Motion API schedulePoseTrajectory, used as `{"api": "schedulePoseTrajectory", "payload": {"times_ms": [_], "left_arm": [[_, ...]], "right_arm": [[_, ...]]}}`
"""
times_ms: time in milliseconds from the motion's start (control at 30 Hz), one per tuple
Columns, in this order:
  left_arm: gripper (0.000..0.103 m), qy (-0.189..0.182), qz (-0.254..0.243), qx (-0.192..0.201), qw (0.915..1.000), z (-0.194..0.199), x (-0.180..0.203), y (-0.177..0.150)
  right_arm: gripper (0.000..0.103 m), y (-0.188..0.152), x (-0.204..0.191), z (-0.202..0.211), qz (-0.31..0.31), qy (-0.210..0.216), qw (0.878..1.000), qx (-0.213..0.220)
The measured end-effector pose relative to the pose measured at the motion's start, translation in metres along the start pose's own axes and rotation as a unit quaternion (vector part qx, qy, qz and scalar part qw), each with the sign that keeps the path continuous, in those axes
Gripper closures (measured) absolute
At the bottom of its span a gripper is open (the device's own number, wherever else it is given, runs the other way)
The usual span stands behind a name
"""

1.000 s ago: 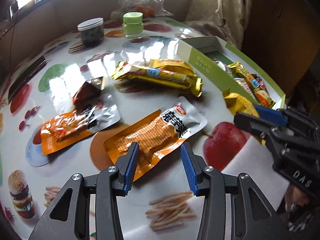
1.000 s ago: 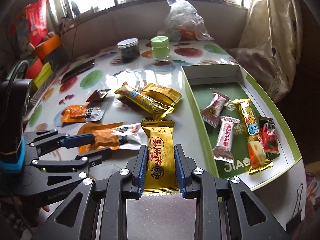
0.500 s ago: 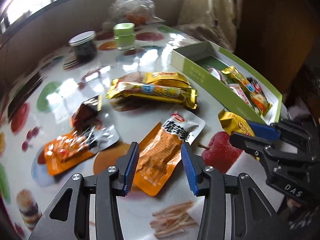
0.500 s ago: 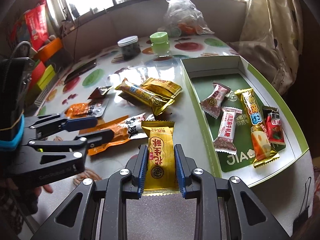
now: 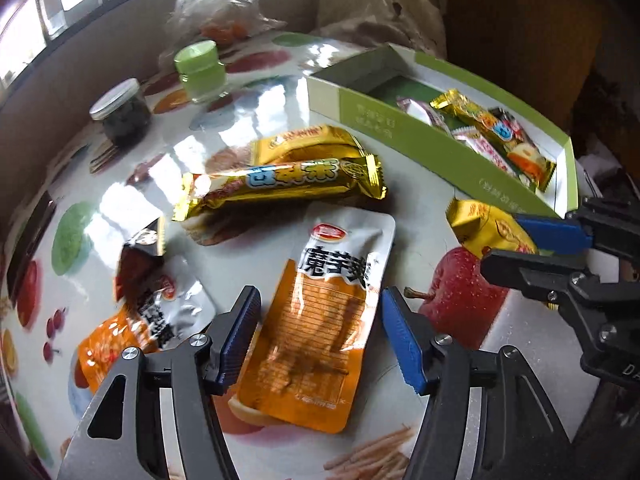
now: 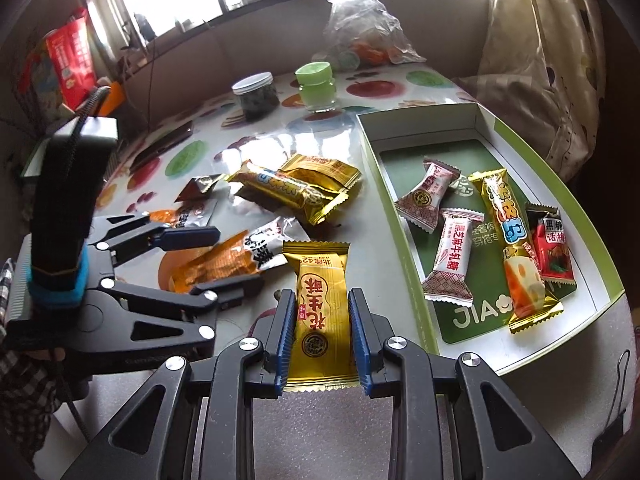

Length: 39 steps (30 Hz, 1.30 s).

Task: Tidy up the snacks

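Observation:
My left gripper (image 5: 318, 320) is open, its fingers either side of a flat orange and silver pouch (image 5: 320, 328) on the table; it also shows in the right wrist view (image 6: 224, 256). My right gripper (image 6: 322, 320) is shut on a gold wrapped snack (image 6: 320, 300), which shows at the right of the left wrist view (image 5: 486, 228). A green and white box (image 6: 520, 160) on the right holds several wrapped snacks. Two gold packets (image 5: 288, 172) lie in the middle. A second orange pouch (image 5: 132, 320) and a dark brown packet (image 5: 138, 256) lie to the left.
A dark jar with a white lid (image 6: 256, 96) and a green-lidded jar (image 6: 316, 86) stand at the back, with a clear plastic bag (image 6: 360, 28) behind them. A dark flat object (image 6: 164, 148) lies at the back left. A curtain (image 6: 540, 60) hangs to the right.
My left gripper has come down and forward over the orange pouch, which now lies between its fingers, and its jaws have spread wider. My right gripper still holds the gold snack, barely moved.

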<state>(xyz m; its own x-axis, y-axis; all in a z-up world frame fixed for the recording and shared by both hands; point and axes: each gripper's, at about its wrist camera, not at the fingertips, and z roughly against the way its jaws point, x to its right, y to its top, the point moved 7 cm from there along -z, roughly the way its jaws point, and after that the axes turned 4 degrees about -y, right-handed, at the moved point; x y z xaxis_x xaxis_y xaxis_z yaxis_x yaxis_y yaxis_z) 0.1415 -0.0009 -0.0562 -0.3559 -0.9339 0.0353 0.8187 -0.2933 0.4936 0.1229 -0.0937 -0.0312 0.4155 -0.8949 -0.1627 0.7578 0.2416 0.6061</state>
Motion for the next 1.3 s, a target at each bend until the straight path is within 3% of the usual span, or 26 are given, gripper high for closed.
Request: {"api": "schedulePoseTrajectory", "payload": {"times_ms": [400,600,1300], "left_arm": [[0.038,0.004,0.034,0.007,0.9994,-0.001,-0.003,0.002],[0.050,-0.005,0.060,0.015,0.9981,0.003,-0.005,0.001],[0.055,-0.004,0.110,0.054,0.9925,0.038,-0.002,0.003]], "right_arm": [[0.078,0.001,0.002,-0.003,-0.003,0.005,1.000,-0.002],[0.077,0.001,0.003,-0.004,-0.005,0.007,1.000,-0.003],[0.077,0.005,0.003,0.013,-0.005,0.009,1.000,0.018]]}}
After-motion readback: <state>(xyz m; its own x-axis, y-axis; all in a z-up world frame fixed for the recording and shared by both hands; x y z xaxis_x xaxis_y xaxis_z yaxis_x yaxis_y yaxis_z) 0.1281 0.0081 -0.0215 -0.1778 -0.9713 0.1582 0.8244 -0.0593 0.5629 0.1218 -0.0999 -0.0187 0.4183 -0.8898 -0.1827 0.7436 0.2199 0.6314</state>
